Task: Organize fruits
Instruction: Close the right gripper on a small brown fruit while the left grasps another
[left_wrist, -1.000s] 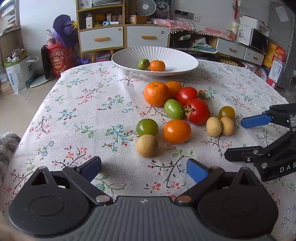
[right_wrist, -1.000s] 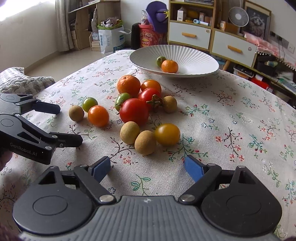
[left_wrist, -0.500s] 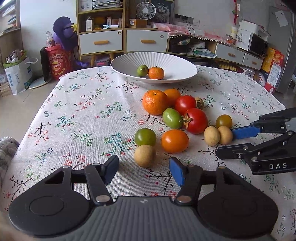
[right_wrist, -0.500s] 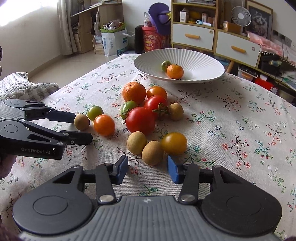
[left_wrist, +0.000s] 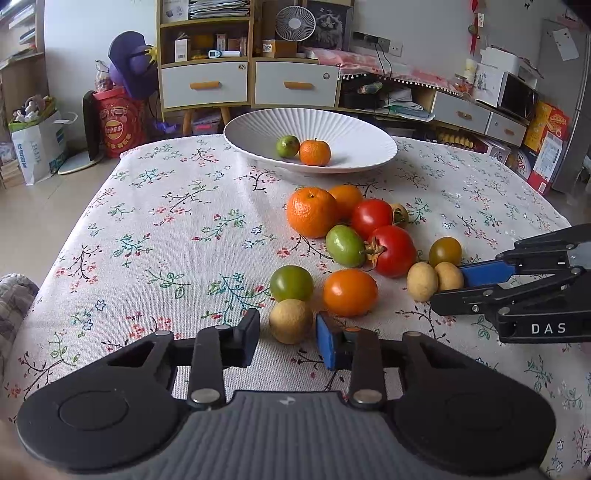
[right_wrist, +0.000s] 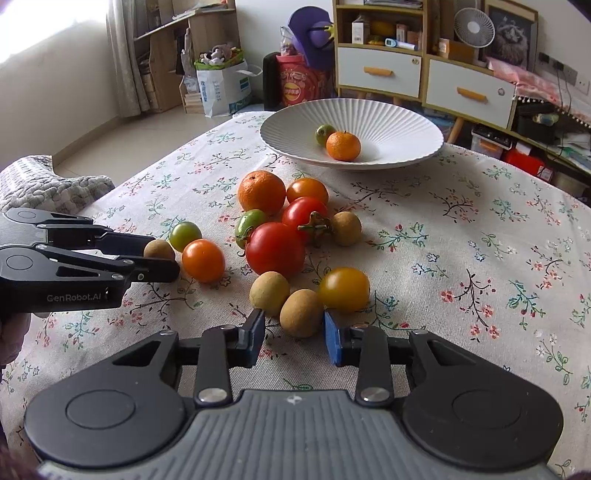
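Loose fruit lies on the flowered tablecloth: a mandarin, red tomatoes, a green tomato, an orange tomato and brown longans. My left gripper has its jaws closing on the nearest longan, pads at its sides; the right wrist view shows that gripper clamped around it. My right gripper is closing on another longan beside a yellow tomato. The white ribbed bowl at the back holds a small green fruit and a mandarin.
Both grippers work side by side at the near end of the fruit cluster. A second longan touches the one in the right jaws. Cabinets, bags and boxes stand beyond the far table edge. A grey cushion lies at the left.
Both grippers' jaws have swung in from wide apart to the sides of a longan each. The hands have hardly shifted, and the other fruit has not moved.
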